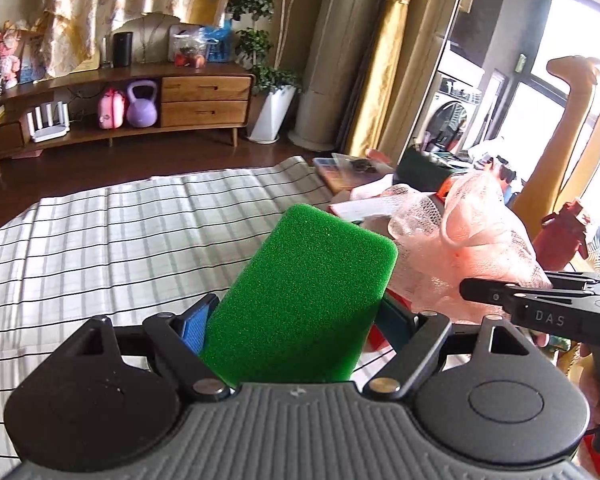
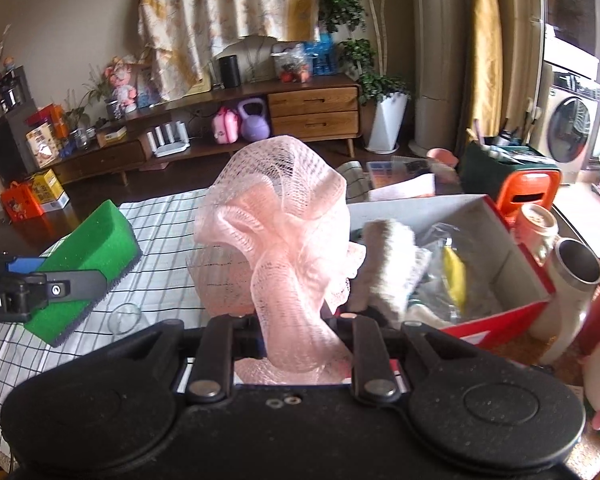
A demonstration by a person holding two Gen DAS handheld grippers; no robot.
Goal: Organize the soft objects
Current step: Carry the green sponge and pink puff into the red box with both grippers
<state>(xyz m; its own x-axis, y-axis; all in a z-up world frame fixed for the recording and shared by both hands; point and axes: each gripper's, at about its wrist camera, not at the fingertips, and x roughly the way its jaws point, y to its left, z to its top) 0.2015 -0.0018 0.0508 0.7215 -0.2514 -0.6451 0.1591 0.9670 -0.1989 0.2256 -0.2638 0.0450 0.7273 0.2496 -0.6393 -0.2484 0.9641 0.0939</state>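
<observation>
Left hand-held gripper (image 1: 296, 320): clamped on green sponge (image 1: 312, 296), held above the checked tabletop (image 1: 100, 240); risk: foam compresses, could slip out.
Right hand-held gripper (image 2: 296, 340): pinching pink mesh pouf (image 2: 276, 220); loose netting may snag 1 finger on release.
Box (image 2: 520, 264): just right, already cluttered; likely drop target.

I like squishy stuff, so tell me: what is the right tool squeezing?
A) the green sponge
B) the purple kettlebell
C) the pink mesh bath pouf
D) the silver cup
C: the right tool is pinched shut on the pink mesh bath pouf, while the green sponge sits clamped in the left tool.
</observation>
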